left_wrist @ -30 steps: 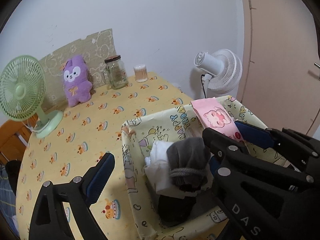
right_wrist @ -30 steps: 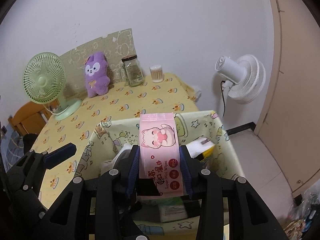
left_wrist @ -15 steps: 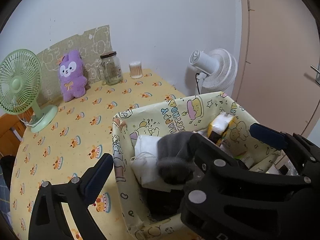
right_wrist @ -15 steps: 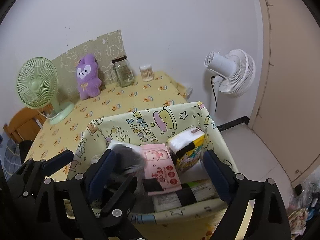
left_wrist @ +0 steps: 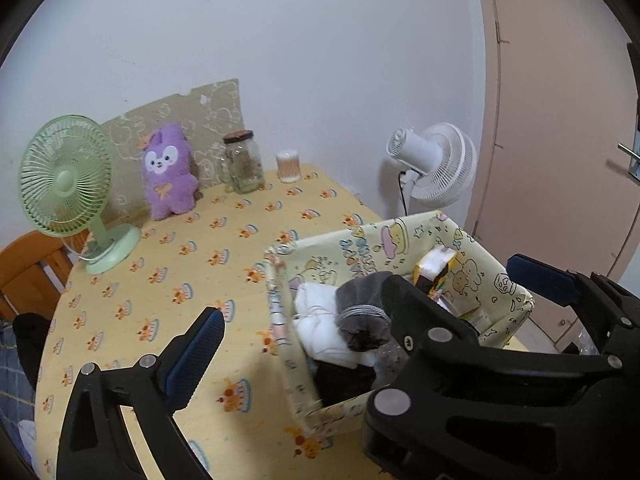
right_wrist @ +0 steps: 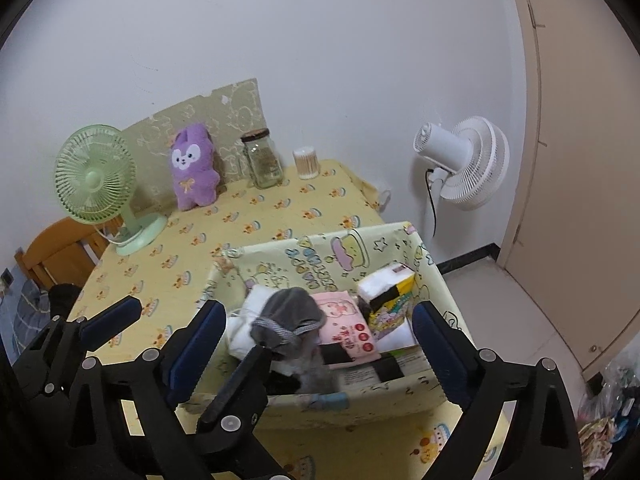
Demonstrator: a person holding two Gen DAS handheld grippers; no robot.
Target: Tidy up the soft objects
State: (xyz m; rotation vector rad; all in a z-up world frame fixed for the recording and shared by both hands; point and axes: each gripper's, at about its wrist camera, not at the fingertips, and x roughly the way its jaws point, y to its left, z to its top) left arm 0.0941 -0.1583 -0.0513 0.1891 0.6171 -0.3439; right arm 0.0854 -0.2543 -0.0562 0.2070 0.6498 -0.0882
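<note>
Released since the earlier frame, the pink wet-wipes pack (right_wrist: 347, 326) no longer sits pinched upright between the right gripper's (right_wrist: 316, 344) jaws; it now lies flat inside the yellow fabric storage box (right_wrist: 434, 280), between the grey sock (right_wrist: 290, 316) and the yellow tissue pack (right_wrist: 390, 294). Those jaws are opening, with nothing pressed between their pads, and both grippers have drawn back and up from the box. The left gripper's (left_wrist: 360, 308) jaws are also spreading wide, one finger over the tabletop (left_wrist: 168, 256) beside the box and the other over the box's far side, gripping nothing.

The wipes pack looks light, squashy and slick-wrapped, so a grip across its narrow width near the middle probably suits it best. The sock, lying on white folded cloth (left_wrist: 320, 312) in the box's near corner, is limp; pinching its bunched cuff seems safest. Well beyond the box against the wall stands the purple plush rabbit (right_wrist: 194, 168), soft and best taken around its body.
</note>
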